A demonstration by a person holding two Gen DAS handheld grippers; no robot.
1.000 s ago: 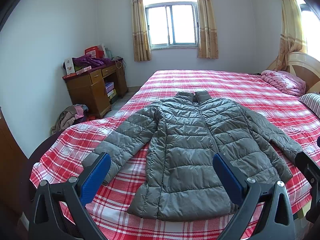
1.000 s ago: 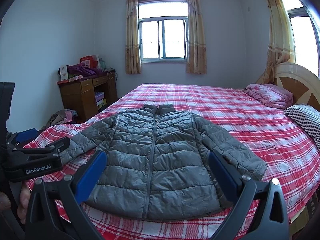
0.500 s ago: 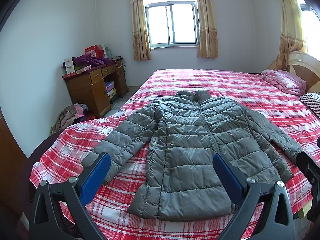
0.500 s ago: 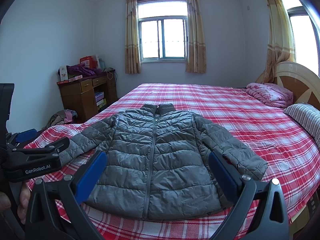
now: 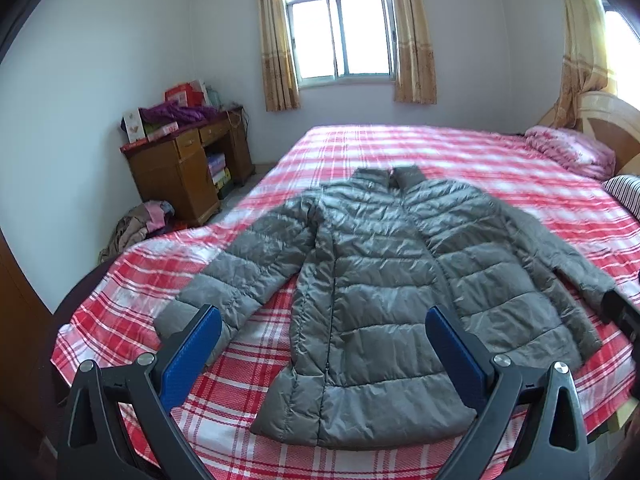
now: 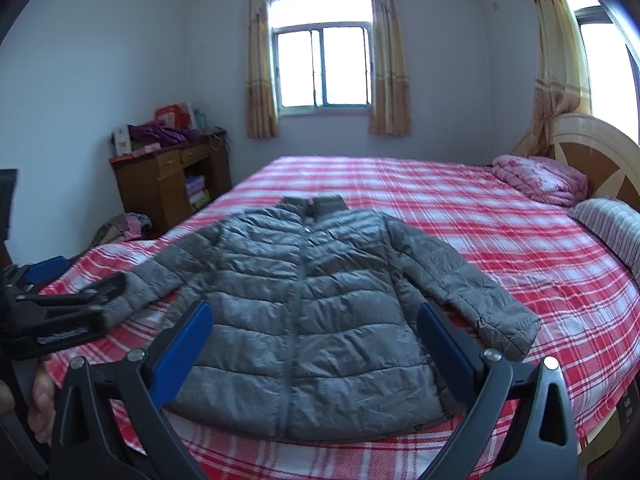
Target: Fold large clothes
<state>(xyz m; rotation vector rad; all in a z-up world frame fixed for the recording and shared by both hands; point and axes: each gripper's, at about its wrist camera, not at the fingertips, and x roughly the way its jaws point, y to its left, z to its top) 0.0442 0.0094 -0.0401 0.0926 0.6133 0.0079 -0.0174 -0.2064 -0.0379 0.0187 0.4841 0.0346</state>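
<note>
Through the left wrist camera I see my left tongs (image 5: 322,344) spread wide apart and holding nothing, raised above the near edge of the bed (image 5: 440,148). The grey puffer jacket (image 5: 384,280) lies flat on the red checked cover, front up and zipped, straight ahead of these tongs. Its long axis runs away from me, hem nearest, collar toward the window (image 5: 342,36). One sleeve (image 5: 236,272) angles out to the left, its cuff just behind the left blue pad (image 5: 192,356); I judge this the nearer grab for this hand.

Through the right wrist camera, my right tongs (image 6: 314,344) are likewise spread apart and empty, above the jacket's hem (image 6: 304,420). The jacket (image 6: 304,300) again lies dead ahead, collar far, hem close. The other sleeve (image 6: 460,284) slants out to the right, its cuff just beyond the right blue pad (image 6: 444,344), so that side falls to this hand. The left tongs show at the left edge of this view, close over the far cuff. Nothing is folded yet.
</note>
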